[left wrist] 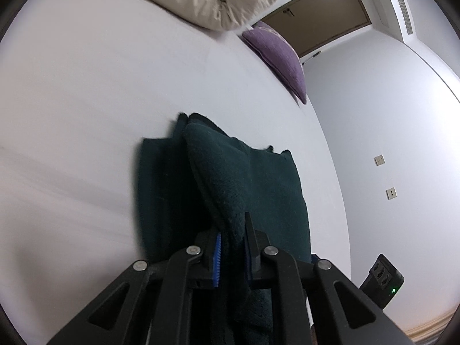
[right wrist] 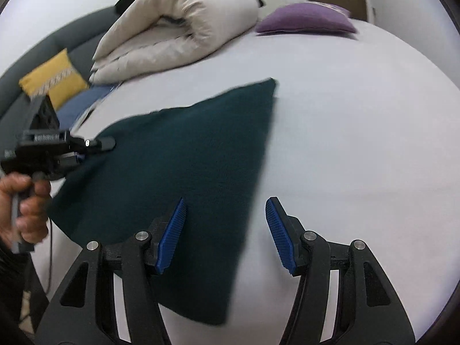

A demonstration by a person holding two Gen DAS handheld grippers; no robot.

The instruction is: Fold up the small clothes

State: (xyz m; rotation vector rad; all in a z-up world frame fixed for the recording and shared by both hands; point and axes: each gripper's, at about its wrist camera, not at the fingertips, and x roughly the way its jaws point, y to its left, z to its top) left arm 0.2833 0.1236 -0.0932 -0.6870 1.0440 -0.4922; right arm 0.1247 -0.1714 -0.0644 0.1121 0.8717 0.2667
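at the left of the right wrist view, your left gripper (right wrist: 110, 143) is clenched on an edge of the dark green cloth (right wrist: 184, 166), lifting it. the cloth lies mid-frame on the white bed (right wrist: 359, 143). lower right, your right gripper (right wrist: 225, 230) hovers released; i judge the fold barely begun.

Matt, nubby dark green cloth (right wrist: 187, 155) on smooth white sheet (right wrist: 359, 143).
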